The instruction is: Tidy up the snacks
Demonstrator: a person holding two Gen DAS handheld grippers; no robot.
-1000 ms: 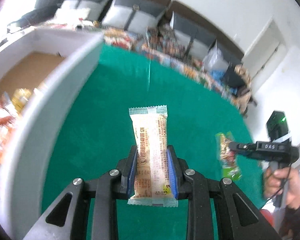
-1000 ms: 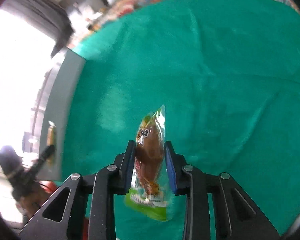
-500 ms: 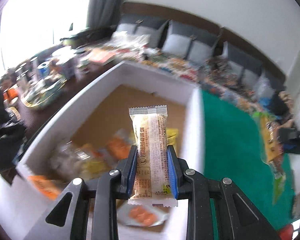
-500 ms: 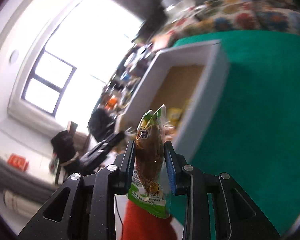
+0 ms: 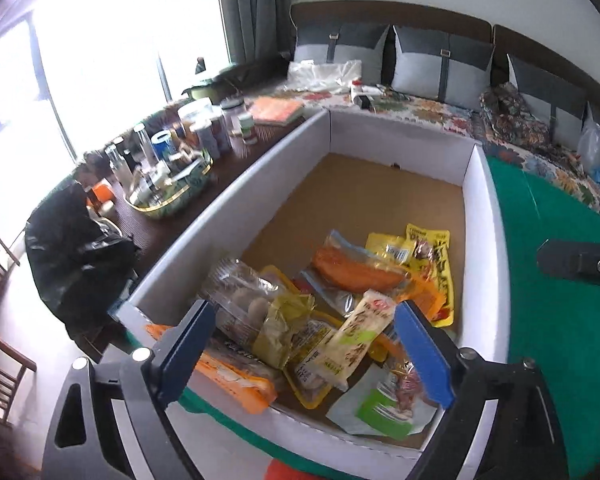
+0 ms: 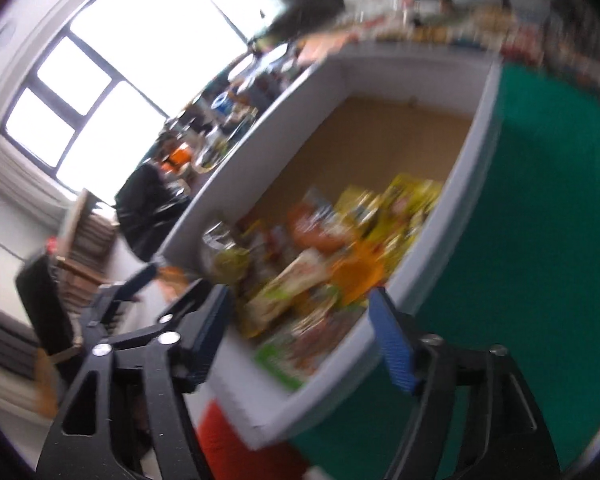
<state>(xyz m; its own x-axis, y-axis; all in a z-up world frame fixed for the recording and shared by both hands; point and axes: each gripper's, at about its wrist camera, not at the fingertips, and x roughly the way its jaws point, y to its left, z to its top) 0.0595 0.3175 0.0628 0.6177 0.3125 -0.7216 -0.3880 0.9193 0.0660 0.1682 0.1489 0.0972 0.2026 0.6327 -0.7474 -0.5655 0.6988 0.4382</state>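
A white cardboard box (image 5: 488, 216) with a brown floor sits on the green cloth and holds several snack packs. My left gripper (image 5: 304, 344) is open and empty above the box's near end. Under it lies a cream snack bar (image 5: 356, 340). A green-and-brown snack packet (image 5: 388, 404) lies at the near right corner. My right gripper (image 6: 300, 332) is open and empty over the same near end of the box (image 6: 472, 148); that view is blurred. The green packet also shows there (image 6: 292, 356). The right gripper's tip shows in the left wrist view (image 5: 580, 264).
The green cloth (image 5: 560, 280) covers the table right of the box. A dark table with jars, bottles and a tray (image 5: 172, 184) stands left. A black bag (image 5: 72, 252) is at its end. A sofa with grey cushions (image 5: 420, 60) runs behind.
Both grippers swung from the green cloth to over the box and opened. The cream bar and the green packet left the jaws and now lie in the box.
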